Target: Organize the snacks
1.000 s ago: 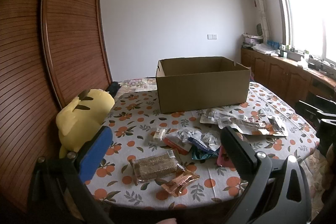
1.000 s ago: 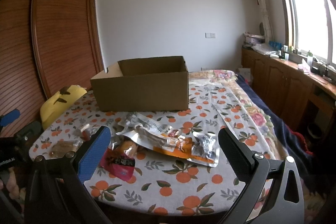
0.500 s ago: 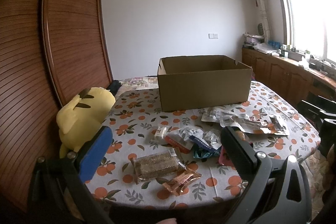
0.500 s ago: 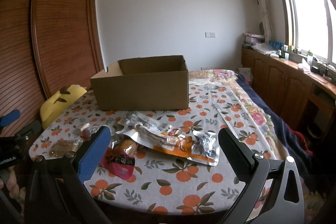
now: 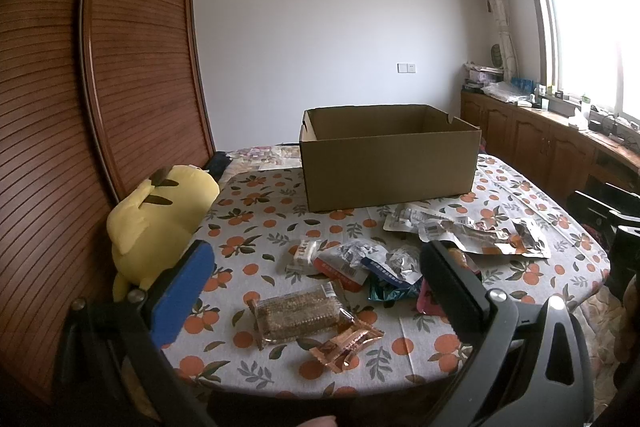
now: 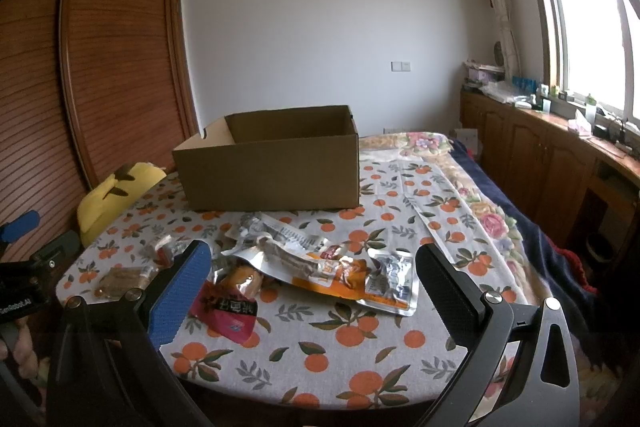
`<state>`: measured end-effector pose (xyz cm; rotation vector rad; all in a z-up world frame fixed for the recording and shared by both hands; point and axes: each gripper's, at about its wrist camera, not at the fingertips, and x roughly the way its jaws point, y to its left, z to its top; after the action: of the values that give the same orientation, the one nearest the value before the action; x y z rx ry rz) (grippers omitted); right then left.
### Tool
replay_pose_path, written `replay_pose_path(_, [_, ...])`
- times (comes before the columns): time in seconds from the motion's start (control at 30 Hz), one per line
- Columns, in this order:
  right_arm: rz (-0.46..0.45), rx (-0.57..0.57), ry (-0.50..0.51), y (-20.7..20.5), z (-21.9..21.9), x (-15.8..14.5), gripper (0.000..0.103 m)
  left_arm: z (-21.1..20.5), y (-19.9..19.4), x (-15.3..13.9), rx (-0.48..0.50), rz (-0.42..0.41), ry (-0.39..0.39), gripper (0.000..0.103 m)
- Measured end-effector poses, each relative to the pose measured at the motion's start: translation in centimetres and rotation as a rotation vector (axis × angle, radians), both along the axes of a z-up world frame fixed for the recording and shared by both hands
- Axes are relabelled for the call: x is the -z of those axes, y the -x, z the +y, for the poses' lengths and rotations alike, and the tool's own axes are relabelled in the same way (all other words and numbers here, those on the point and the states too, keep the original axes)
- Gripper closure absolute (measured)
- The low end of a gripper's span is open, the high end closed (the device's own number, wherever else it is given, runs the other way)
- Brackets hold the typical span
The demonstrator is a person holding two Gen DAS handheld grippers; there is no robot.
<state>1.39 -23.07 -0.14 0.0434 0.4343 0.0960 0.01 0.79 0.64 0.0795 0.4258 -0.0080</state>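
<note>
Snacks lie scattered on the near half of the table (image 5: 256,211), none yet in the open cardboard box (image 5: 390,167) standing behind them.

From the left wrist view, the left gripper (image 5: 316,291) hovers off the near table edge with fingers spread wide and nothing between them. A clear-wrapped bar packet (image 5: 298,313) lies straight ahead between the fingers, its long axis running left to right across the line of approach, with a small copper wrapper (image 5: 346,345) touching its near right corner. Farther on sit mixed pouches (image 5: 360,261), and a yellow plush toy (image 5: 158,215) rests at the left edge.

From the right wrist view, the right gripper (image 6: 312,285) is likewise wide and empty. A red packet (image 6: 226,309) lies just inside its blue finger (image 6: 180,293), and a long silver-orange pouch (image 6: 332,273) stretches crosswise ahead. The bar packet is far left here, so the left gripper is judged nearer to it; the right is nearer the red packet and pouch.
</note>
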Motion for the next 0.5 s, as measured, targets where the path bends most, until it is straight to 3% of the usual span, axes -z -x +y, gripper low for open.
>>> replay_pose_path(0.5, [-0.003,0.000,-0.002,-0.03,0.03,-0.03,0.000,0.05,-0.03,0.06,0.000,0.001,0.002,0.000])
